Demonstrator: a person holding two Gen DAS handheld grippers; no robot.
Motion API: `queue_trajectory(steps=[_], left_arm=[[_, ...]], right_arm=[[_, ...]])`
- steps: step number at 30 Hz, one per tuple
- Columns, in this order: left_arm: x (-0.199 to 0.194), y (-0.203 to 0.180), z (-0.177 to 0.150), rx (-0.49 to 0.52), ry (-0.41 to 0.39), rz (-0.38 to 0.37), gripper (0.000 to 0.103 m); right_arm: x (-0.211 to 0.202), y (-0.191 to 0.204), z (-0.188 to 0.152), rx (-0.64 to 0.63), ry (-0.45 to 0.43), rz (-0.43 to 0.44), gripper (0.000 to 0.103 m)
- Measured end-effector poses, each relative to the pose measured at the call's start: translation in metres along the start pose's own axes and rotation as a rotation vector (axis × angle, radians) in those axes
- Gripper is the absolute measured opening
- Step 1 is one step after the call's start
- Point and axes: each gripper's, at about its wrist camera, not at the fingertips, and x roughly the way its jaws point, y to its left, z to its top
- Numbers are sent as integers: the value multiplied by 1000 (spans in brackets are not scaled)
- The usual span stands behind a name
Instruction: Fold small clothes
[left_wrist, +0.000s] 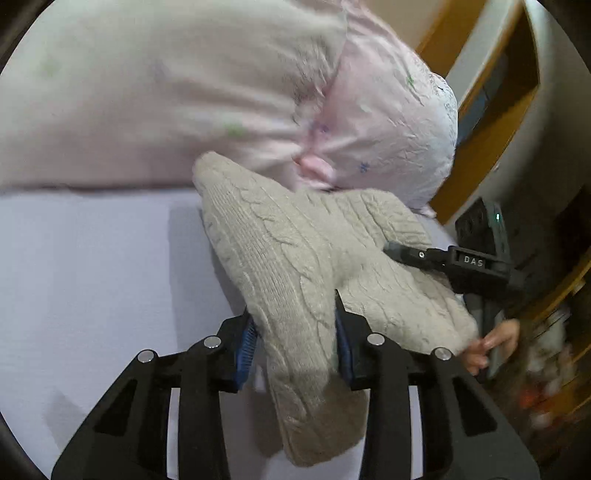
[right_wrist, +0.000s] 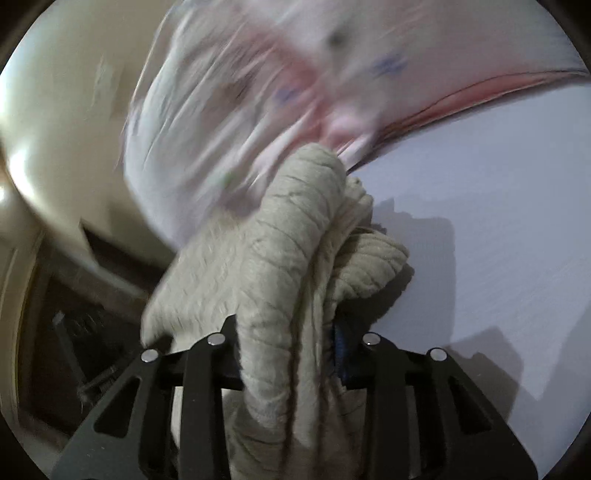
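A beige cable-knit garment (left_wrist: 295, 258) is held up over the pale lilac bed sheet (left_wrist: 92, 277). My left gripper (left_wrist: 295, 332) is shut on a bunched part of it, with the knit hanging down between the blue-padded fingers. My right gripper (right_wrist: 288, 354) is shut on another thick bunch of the same knit garment (right_wrist: 266, 266). It shows in the left wrist view as a black finger (left_wrist: 443, 258) pressed into the knit's right side. The right wrist view is motion-blurred.
A pale pink pillow (left_wrist: 184, 92) with small flower prints lies just behind the garment, also in the right wrist view (right_wrist: 258, 92). Wooden furniture (left_wrist: 498, 110) and dark clutter stand beyond the bed's right edge. A hand (left_wrist: 491, 343) shows at the right.
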Motion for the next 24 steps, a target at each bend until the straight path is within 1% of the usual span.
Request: queue_trajectory(steps=[1,2,3,4,5,6,7,8,9,10,11,12,13,14,16,17,18,19,20,21,22,23,24], left_arm=[[-5,9,-4,4,5,38,40],[-6,22,-11,-7,31,93,43],[-5,30,-15,-17,49,119,45],[-9,37,-21,-29,48,153,46],[-18,39,-24,-26,9,181,47],[-26,34,-23,-21,-28,206,47],[-35,31,-24,-13,-65,226,49],[-44,29,-24,-7,-98,223,55],[-51,22,-24,-1,-136,180,57],[-51,15,-22,5,-147,141,58],[-48,9,-21,13,-144,118,60],[-40,0,-19,34,-129,90,61],[-29,-7,-19,61,-110,81,61],[-18,-11,-20,84,-90,93,61],[-2,-13,-24,88,-48,97,60],[3,-11,-26,83,-27,90,58],[9,-8,-28,81,-10,77,56],[12,-8,-30,88,-3,77,56],[14,-10,-31,98,-3,86,56],[14,-12,-32,112,-2,97,56],[12,-13,-34,118,1,101,56],[10,-13,-35,117,2,101,56],[4,-12,-39,112,1,100,56]], right_arm=[[13,9,-2,-26,30,-17,40],[26,18,-3,-62,65,-64,51],[33,27,-4,-97,71,-127,58],[29,29,-4,-96,47,-144,59],[13,31,-4,-77,-22,-155,61],[-2,31,-5,-60,-82,-145,61],[-19,32,-9,-43,-141,-111,61],[-27,32,-12,-37,-156,-77,61],[-33,35,-18,-42,-145,-37,60],[-30,40,-21,-59,-117,-34,59],[-24,44,-25,-76,-87,-49,52],[-12,48,-27,-102,-39,-88,23],[-1,52,-29,-125,-18,-135,17],[7,58,-28,-146,-18,-176,16],[-5,60,-24,-154,-113,-198,12],[-14,60,-23,-151,-159,-205,8],[-19,57,-22,-139,-175,-228,8],[-15,52,-21,-126,-153,-245,8],[-6,47,-26,-109,-105,-283,9],[2,46,-30,-110,-78,-310,10],[7,47,-37,-119,-69,-332,10],[6,49,-40,-135,-81,-343,12],[2,54,-43,-146,-84,-345,16]])
